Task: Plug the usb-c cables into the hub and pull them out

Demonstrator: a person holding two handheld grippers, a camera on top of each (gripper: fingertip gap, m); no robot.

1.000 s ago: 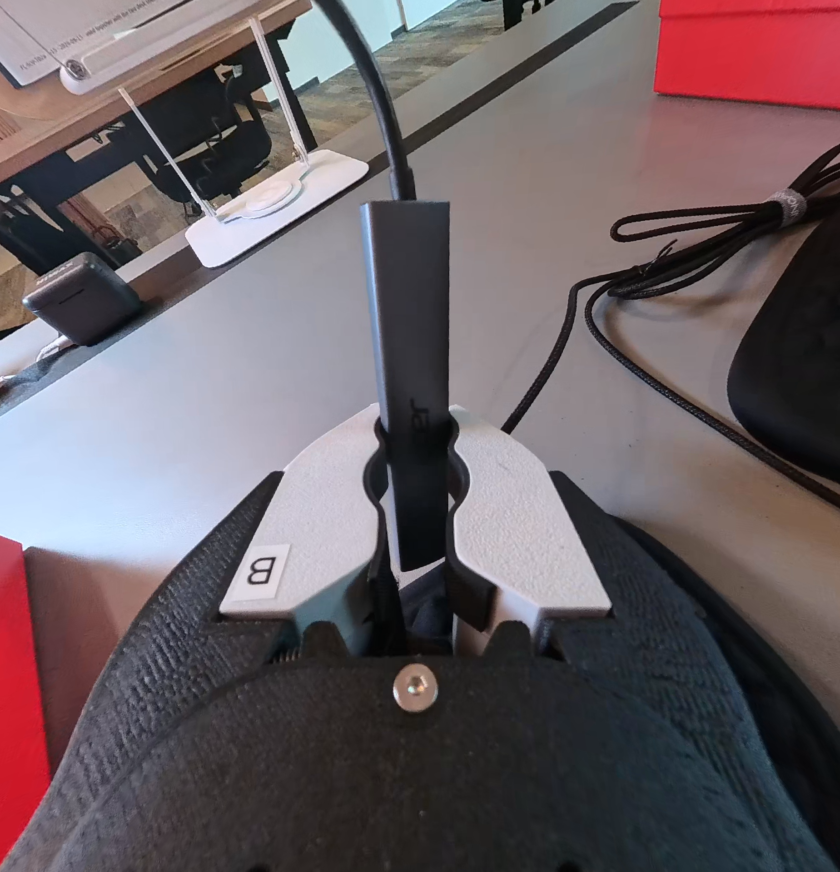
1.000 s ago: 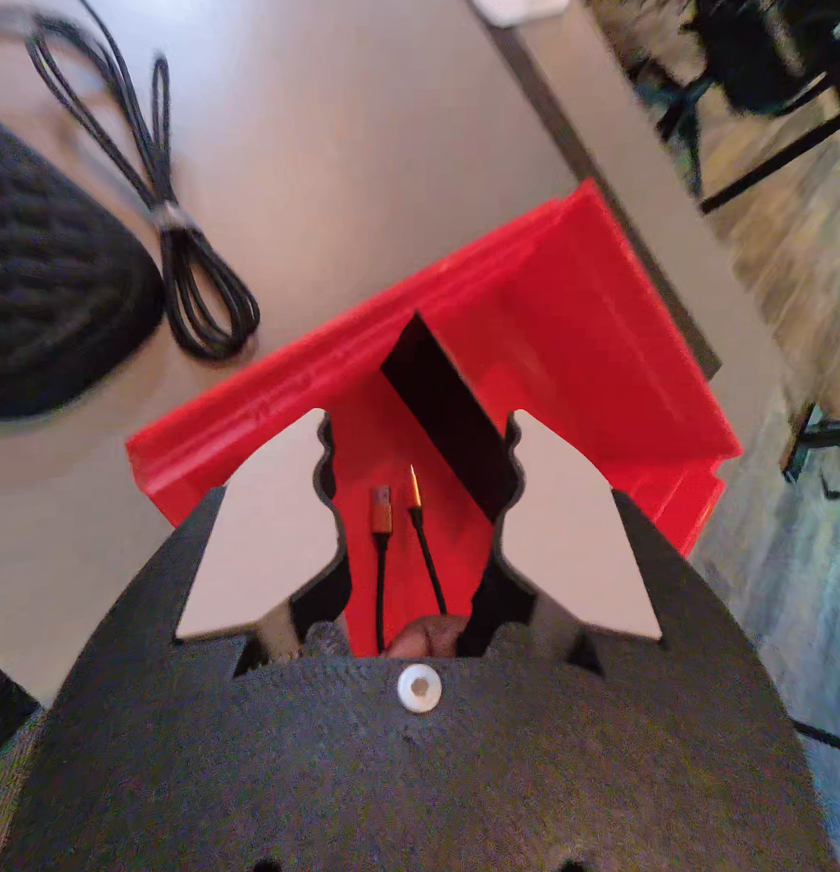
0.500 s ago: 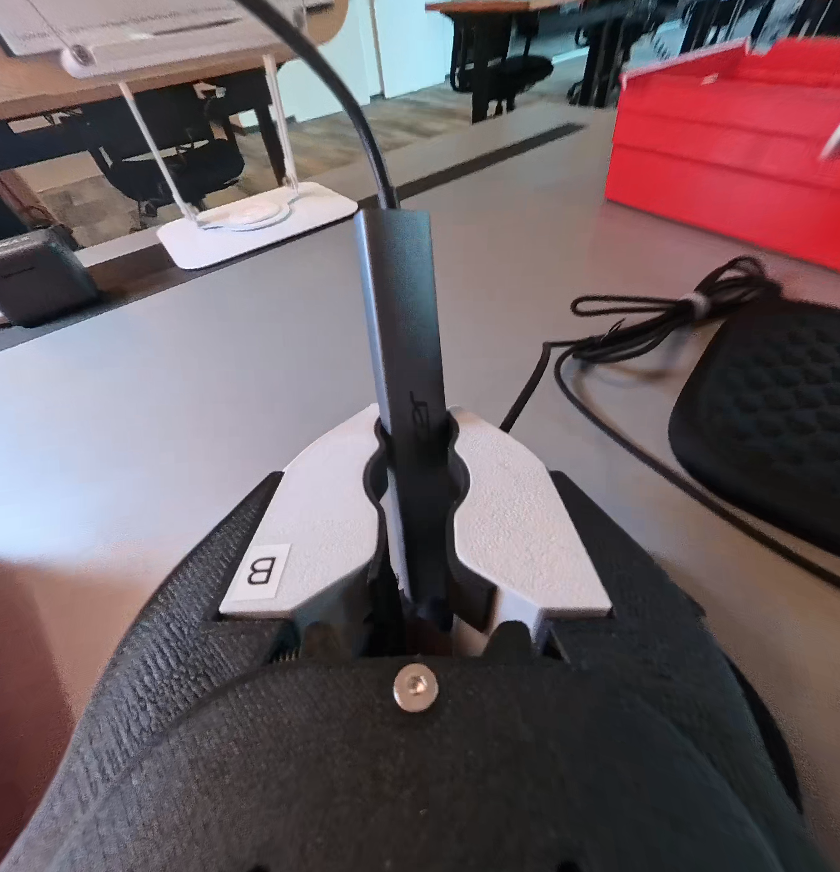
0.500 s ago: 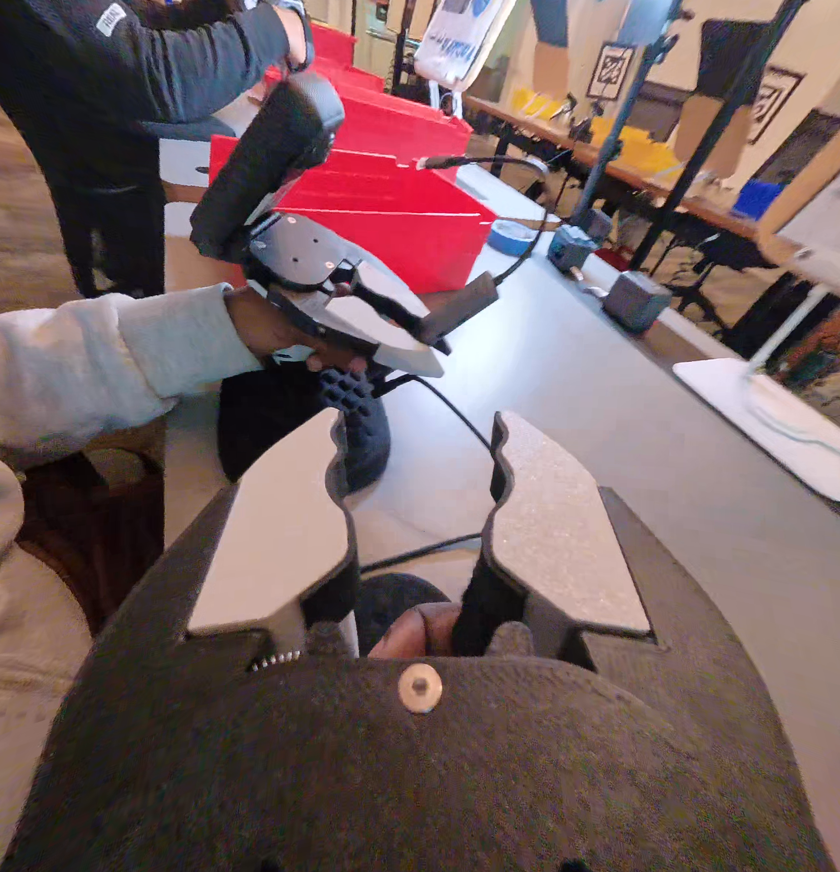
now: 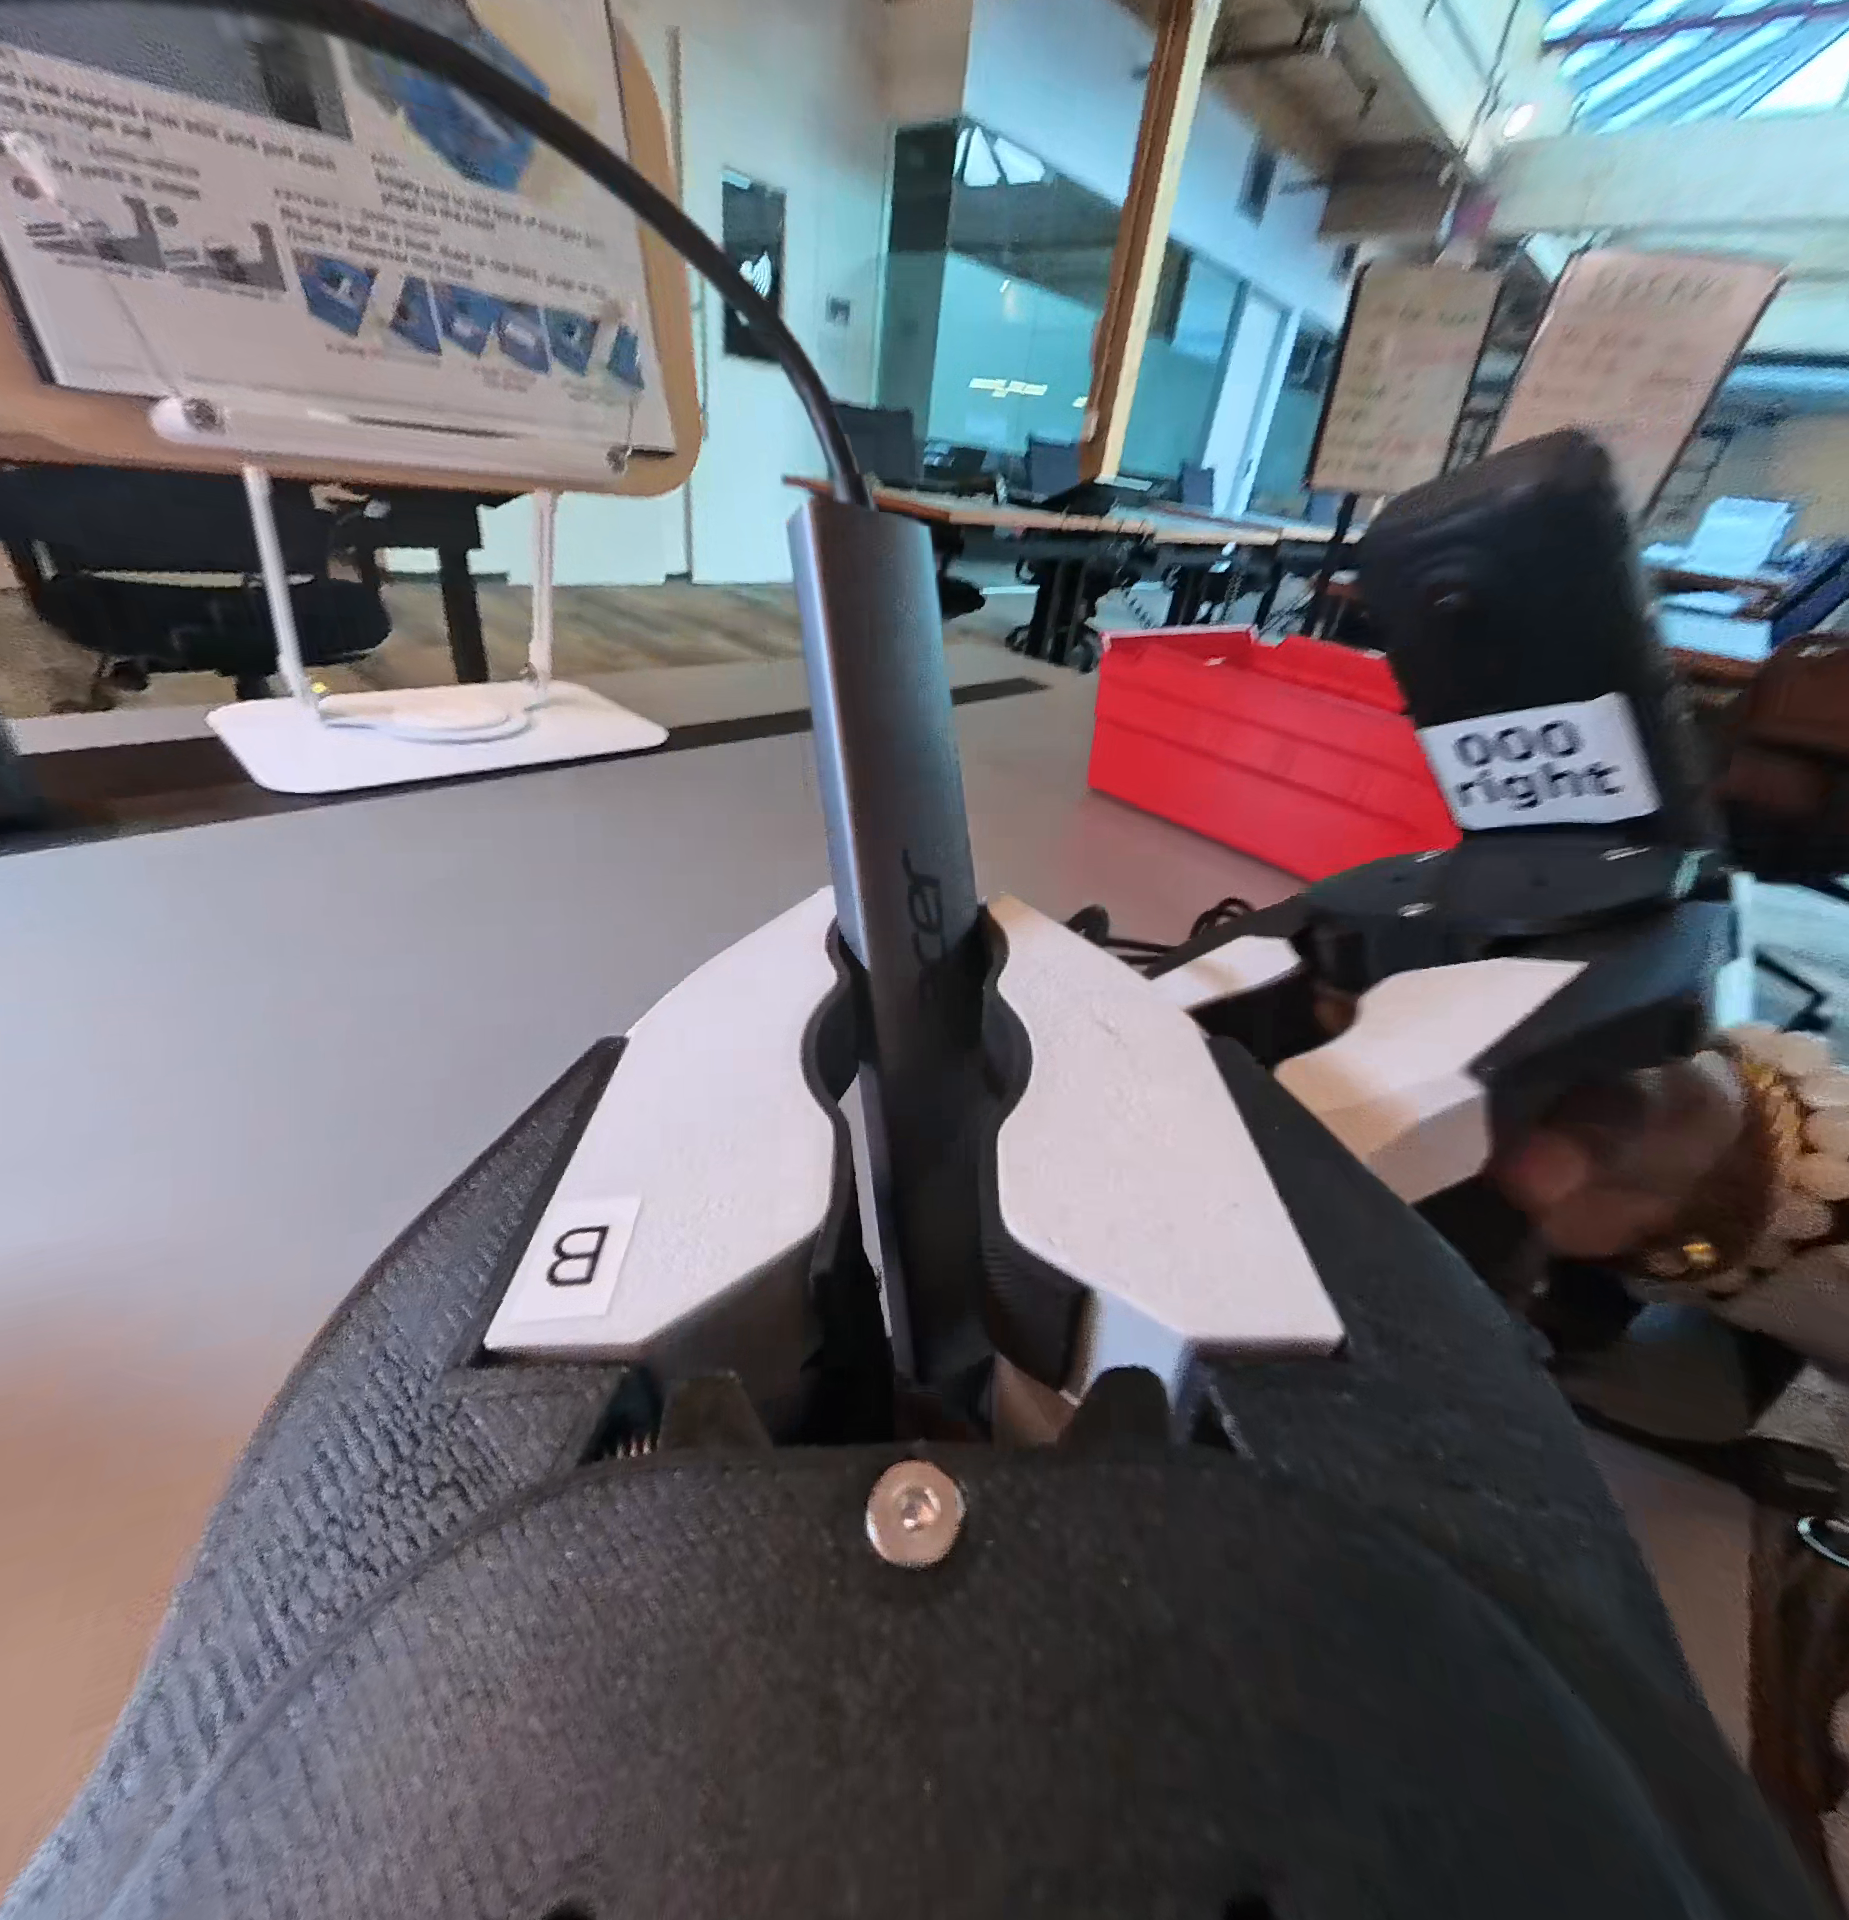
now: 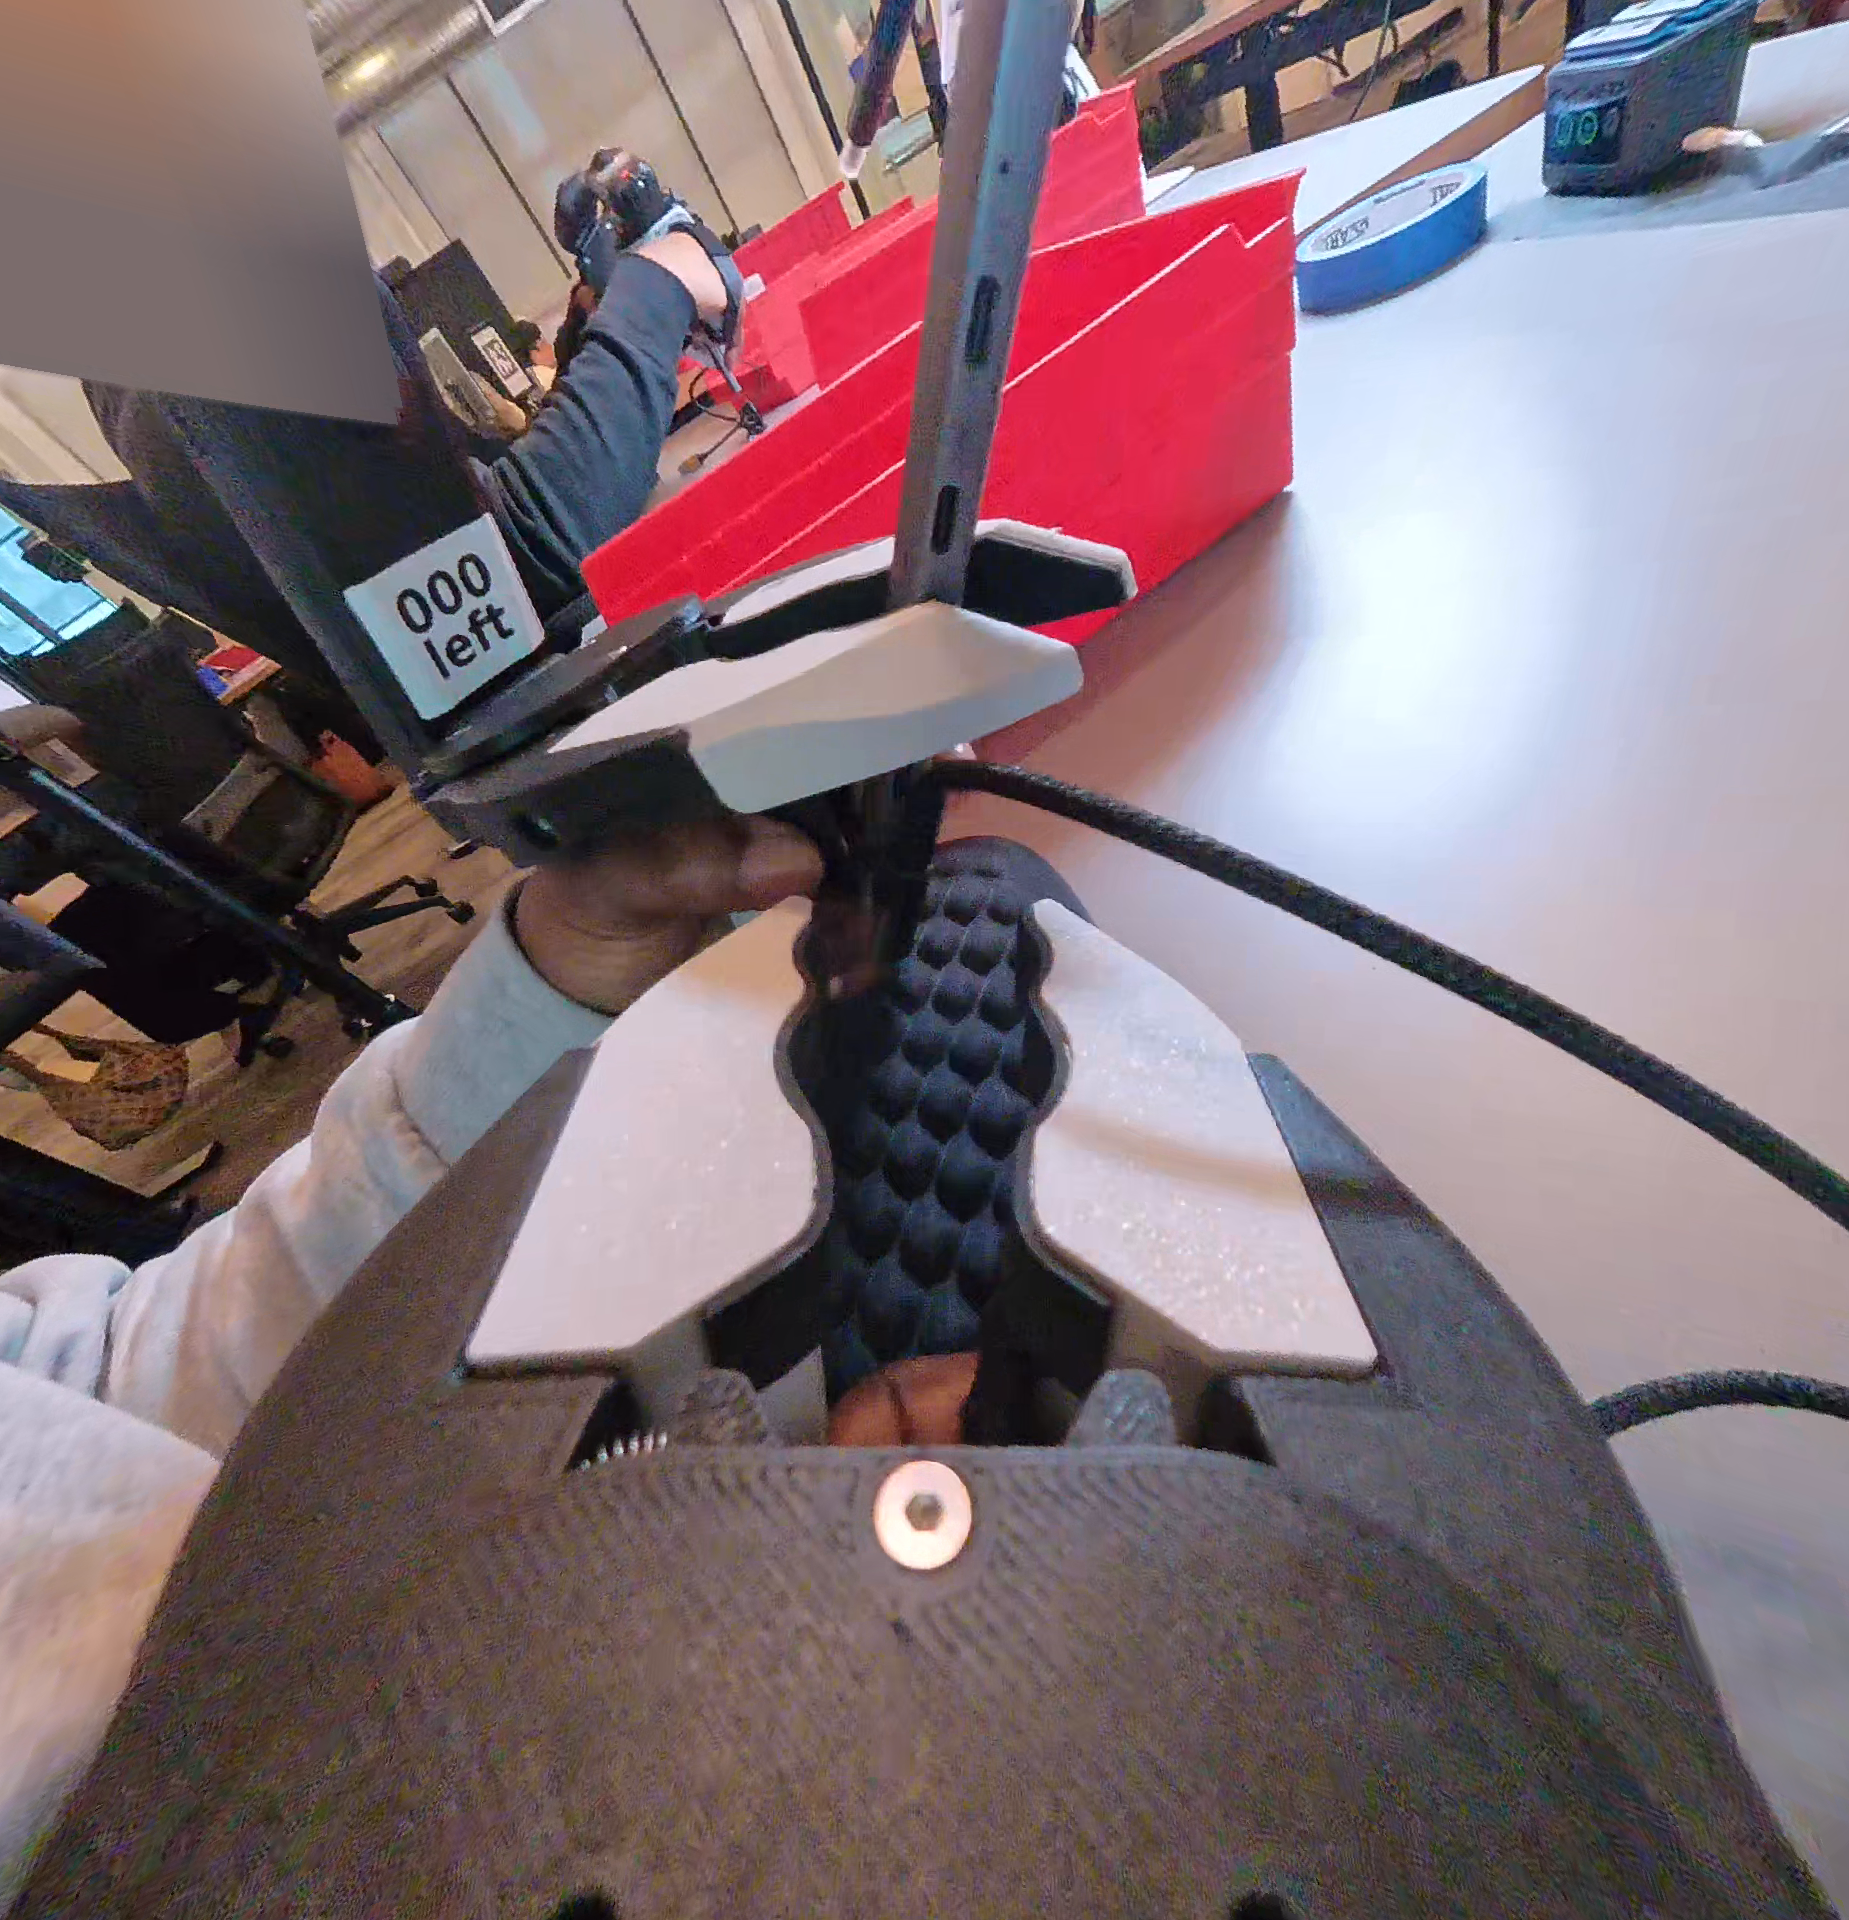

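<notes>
My left gripper (image 5: pixel 915 935) is shut on the dark grey hub (image 5: pixel 884 748) and holds it upright above the grey table, its own black lead (image 5: pixel 691 239) arching off to the upper left. In the right wrist view the left gripper (image 6: pixel 961 623) shows just ahead, and the hub (image 6: pixel 993 208) shows two ports on its narrow side. My right gripper (image 6: pixel 920 935) is open and empty, just below the left one. It also shows in the left wrist view (image 5: pixel 1211 987), close to the hub's right. A black braided cable (image 6: pixel 1419 966) runs from under the left gripper to the right.
A black honeycomb pad (image 6: pixel 930 1101) lies under my right gripper. Red bins (image 6: pixel 1107 416) stand behind the hub, and one shows in the left wrist view (image 5: pixel 1263 769). A blue tape roll (image 6: pixel 1387 234), a grey box (image 6: pixel 1637 94), a white sign stand (image 5: pixel 432 727) and another person's sleeve (image 6: pixel 598 416) are farther off.
My right gripper swung from over the red bin with two cable ends to just below the left gripper, staying open. My left gripper tilted upward, still holding the hub.
</notes>
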